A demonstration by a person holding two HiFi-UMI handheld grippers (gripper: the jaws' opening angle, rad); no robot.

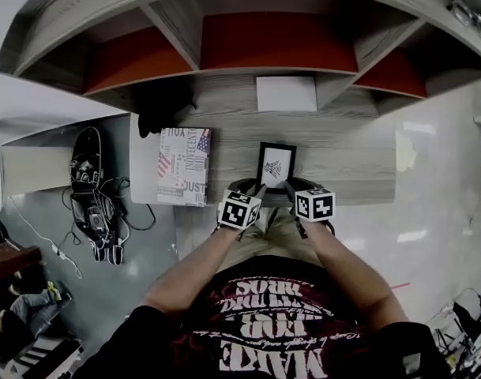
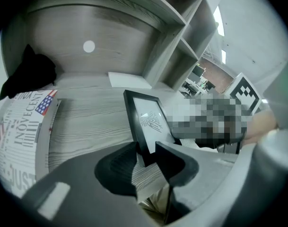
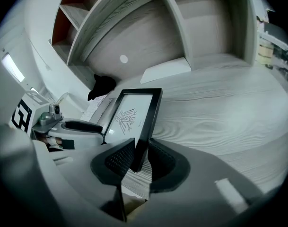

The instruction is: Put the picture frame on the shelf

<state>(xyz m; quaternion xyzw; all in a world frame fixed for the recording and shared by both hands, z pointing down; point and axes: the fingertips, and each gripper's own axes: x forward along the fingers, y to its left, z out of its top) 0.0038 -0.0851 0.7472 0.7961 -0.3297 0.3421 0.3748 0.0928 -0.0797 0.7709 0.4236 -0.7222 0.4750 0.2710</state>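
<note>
Two grippers pinch one picture frame (image 1: 276, 165), a thin black rectangular moulding around a white mat with a small line drawing. The left gripper (image 1: 254, 189) is closed on its lower left corner, the right gripper (image 1: 291, 188) on its lower right edge. The frame leans back at the near edge of the desk top (image 1: 351, 160), pale grey matte wood-grain. Behind stands a shelf unit (image 1: 185, 30) in the same laminate with red back panels. A white card (image 1: 286, 93) lies flat, and a lettered book (image 1: 183, 166) sits to the left

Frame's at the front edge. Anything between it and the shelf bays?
Nothing upright visible. A flat white sheet lies on the wood surface between the picture frame and the shelf bays; the printed book sits off to its left.
</note>
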